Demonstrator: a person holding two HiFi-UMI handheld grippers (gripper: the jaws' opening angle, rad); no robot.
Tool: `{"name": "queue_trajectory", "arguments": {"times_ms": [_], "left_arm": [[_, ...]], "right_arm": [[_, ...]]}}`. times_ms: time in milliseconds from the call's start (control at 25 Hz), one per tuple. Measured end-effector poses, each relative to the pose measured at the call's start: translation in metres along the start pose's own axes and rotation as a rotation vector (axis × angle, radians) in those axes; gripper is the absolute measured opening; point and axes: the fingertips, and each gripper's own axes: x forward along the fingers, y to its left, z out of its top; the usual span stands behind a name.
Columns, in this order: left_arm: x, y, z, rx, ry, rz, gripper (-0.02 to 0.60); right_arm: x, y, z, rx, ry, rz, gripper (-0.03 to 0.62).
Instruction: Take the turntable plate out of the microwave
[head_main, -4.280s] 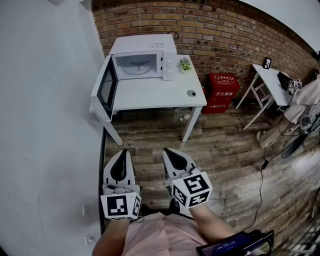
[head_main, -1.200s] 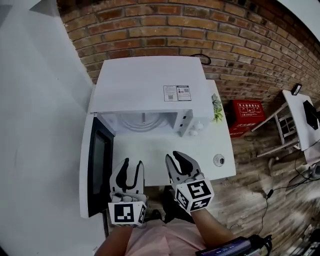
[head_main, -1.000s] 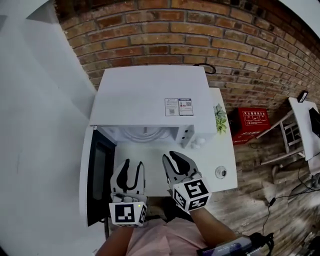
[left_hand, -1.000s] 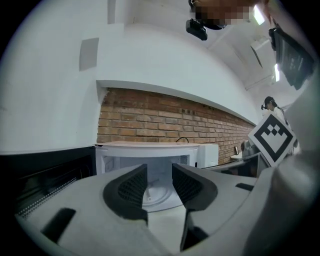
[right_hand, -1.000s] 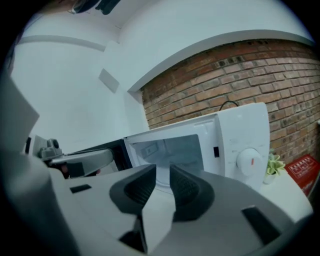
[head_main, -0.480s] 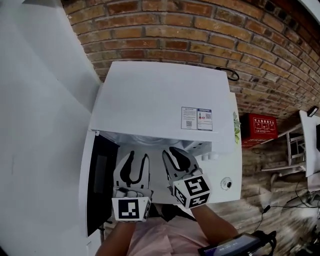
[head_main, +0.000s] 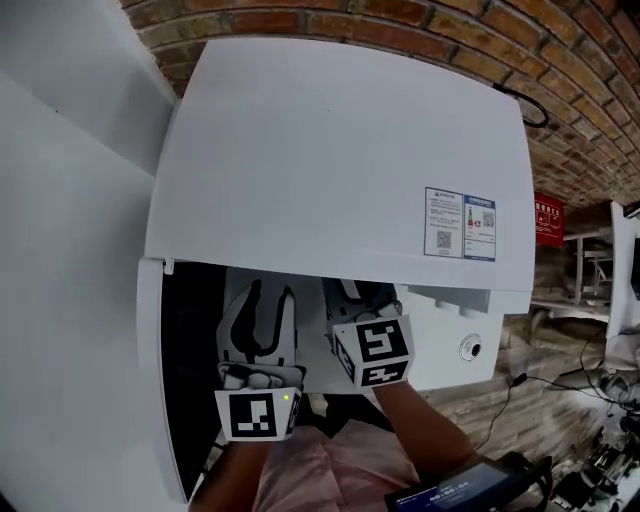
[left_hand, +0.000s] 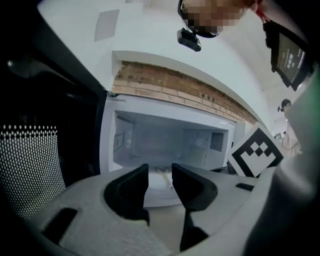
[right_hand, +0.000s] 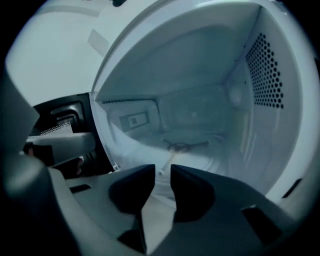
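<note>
The white microwave (head_main: 330, 150) fills the head view, its door (head_main: 190, 340) swung open to the left. The clear glass turntable plate (right_hand: 210, 161) lies flat on the cavity floor over its roller ring; it also shows low in the cavity as the plate (left_hand: 160, 175) in the left gripper view. My left gripper (head_main: 272, 295) hangs in front of the opening, open and empty (left_hand: 159, 169). My right gripper (head_main: 362, 300) has its tips under the microwave's top edge, at the cavity mouth. Its jaws (right_hand: 161, 172) have just been opening, and nothing is between them. Neither gripper touches the plate.
The door's dark mesh window (left_hand: 30, 150) stands close on the left. The microwave sits on a white table (head_main: 440, 340) with a small round object (head_main: 470, 348). A brick wall (head_main: 560, 60) is behind and a red box (head_main: 548, 215) stands at the right.
The view has closed in on the microwave. Both grippers have moved forward and down to the cavity opening, and the right one's tips have passed under the top edge.
</note>
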Motion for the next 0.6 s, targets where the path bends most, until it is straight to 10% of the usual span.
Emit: {"name": "queue_trajectory", "arguments": {"times_ms": [600], "left_arm": [[-0.01, 0.002, -0.002, -0.007, 0.034, 0.005, 0.144]], "right_arm": [[-0.004, 0.014, -0.015, -0.111, 0.042, -0.044, 0.106]]}}
